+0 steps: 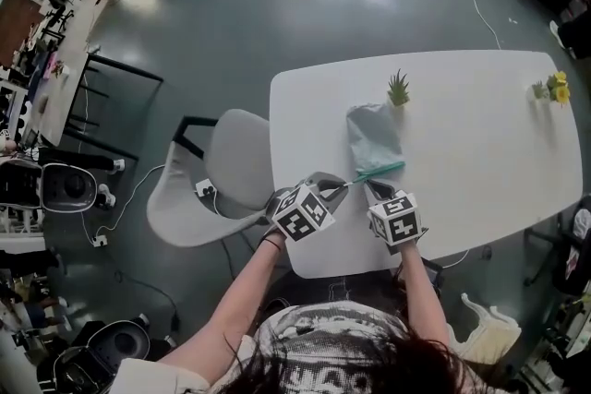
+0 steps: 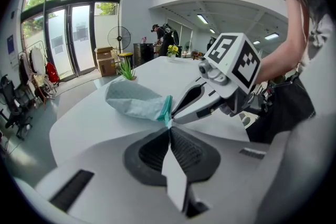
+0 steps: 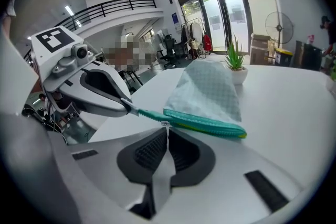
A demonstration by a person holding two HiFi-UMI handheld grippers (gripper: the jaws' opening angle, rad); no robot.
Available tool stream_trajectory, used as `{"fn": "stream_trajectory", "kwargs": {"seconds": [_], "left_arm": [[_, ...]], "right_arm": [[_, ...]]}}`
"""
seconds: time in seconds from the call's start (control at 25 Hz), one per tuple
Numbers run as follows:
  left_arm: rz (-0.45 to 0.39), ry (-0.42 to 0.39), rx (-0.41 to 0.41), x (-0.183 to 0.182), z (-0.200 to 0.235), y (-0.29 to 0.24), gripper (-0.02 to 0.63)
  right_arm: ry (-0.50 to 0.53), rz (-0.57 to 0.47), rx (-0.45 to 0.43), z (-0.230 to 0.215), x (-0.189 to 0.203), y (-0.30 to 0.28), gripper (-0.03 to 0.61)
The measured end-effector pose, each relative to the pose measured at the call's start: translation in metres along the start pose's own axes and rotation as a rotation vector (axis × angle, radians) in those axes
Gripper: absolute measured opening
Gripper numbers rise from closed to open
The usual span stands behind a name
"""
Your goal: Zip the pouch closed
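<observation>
Near the table (image 1: 480, 134) edge, the pouch (image 1: 372, 134) is rested with its teal zip (image 3: 205, 124) turned toward the person. The left gripper (image 2: 169, 124) is clenched on the zip's tape tail, apparently so the pouch is anchored against the coming pull. The right gripper (image 3: 166, 128) is pinched shut on the small metal pull, just beside that tail. A yellow-green lining is glimpsed along the teeth, so the zip is judged not yet run across. The slide toward the far end is awaited.
</observation>
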State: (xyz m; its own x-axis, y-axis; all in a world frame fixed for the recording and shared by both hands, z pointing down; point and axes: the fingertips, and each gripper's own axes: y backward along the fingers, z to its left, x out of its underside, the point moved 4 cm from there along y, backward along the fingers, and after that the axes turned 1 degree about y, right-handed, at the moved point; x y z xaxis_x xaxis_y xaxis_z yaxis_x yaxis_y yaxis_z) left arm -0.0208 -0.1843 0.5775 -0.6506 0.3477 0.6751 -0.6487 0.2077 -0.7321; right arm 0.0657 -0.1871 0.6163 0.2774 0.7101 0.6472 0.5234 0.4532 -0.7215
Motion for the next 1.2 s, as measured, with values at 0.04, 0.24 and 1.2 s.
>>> {"fn": "stream_trajectory", "kwargs": {"seconds": [0.04, 0.24, 1.2], "left_arm": [[-0.001, 0.001, -0.001, 0.0, 0.0, 0.0, 0.021], [-0.005, 0.013, -0.005, 0.002, 0.004, 0.0, 0.021], [0.034, 0.055, -0.041, 0.028, 0.022, 0.009, 0.02]], "right_arm": [[0.001, 0.002, 0.008, -0.003, 0.001, 0.0, 0.012], [-0.012, 0.007, 0.028, -0.017, 0.002, 0.0, 0.012], [-0.027, 0.079, 0.145, -0.078, 0.017, 0.012, 0.014]]}}
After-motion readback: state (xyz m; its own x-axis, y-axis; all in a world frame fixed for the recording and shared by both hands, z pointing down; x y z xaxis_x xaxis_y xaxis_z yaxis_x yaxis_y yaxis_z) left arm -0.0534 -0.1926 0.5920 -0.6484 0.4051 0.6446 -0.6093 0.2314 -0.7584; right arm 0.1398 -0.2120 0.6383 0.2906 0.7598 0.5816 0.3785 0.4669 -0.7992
